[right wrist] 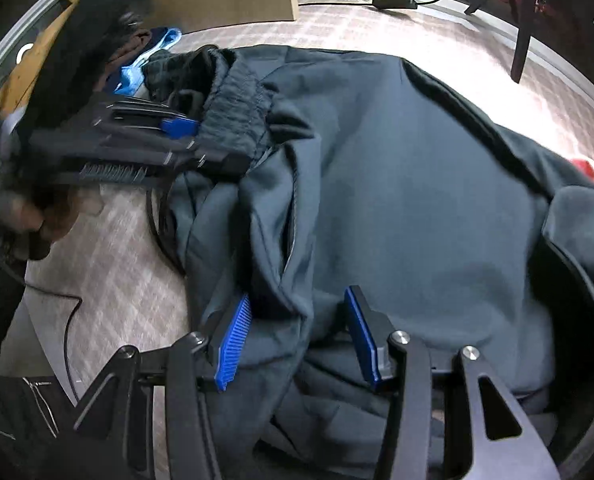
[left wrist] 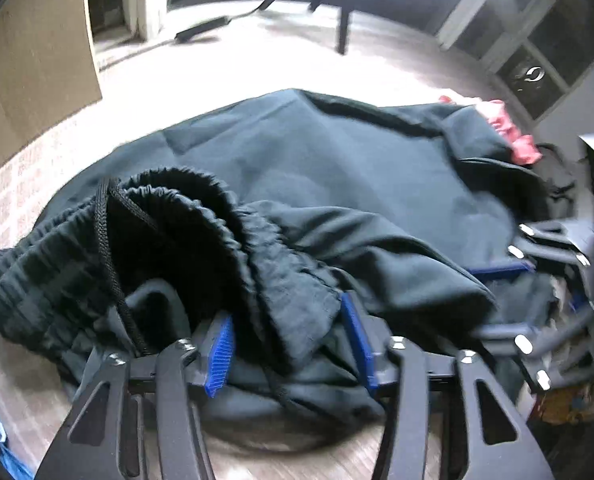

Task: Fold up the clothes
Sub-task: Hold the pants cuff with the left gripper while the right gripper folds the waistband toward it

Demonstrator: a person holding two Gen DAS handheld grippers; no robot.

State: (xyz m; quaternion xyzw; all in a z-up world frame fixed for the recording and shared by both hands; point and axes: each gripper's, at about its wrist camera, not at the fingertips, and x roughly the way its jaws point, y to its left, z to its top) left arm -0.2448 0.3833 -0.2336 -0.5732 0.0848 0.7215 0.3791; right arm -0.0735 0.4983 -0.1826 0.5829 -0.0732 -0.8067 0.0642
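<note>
Dark sweatpants (right wrist: 397, 184) lie spread over a wood-pattern surface — floor or worktop, can't tell — waistband (left wrist: 201, 216) bunched at one end with the drawstring (left wrist: 109, 240) hanging loose.

Left claw (left wrist: 289, 344) sits at the waistband end. A thick fold of waistband cloth lies between its blue pads (left wrist: 219, 354), but visible gaps on both sides, so jaws apart, not clamped.

Right claw (right wrist: 297, 340) is further along the same side edge. A ridge of fabric runs up between its pads (right wrist: 233, 344); the right pad stands clear of the cloth — jaws apart, nothing gripped.

Pink-red cloth (left wrist: 513, 136) peeks out past the far end of the pants. Blue cloth (right wrist: 153, 60) and other garments lie beside the waistband end. A hand (right wrist: 29, 216) on the left gripper shows blurred in the right view.

Step, as I judge it: setting up the grab along the near side edge, fold not yet started; pants still rumpled.

Next move calls for both claws to pinch the edge firmly, all layers included, then lift together and carry it across to the far side evenly. Keep the drawstring from snagging.
</note>
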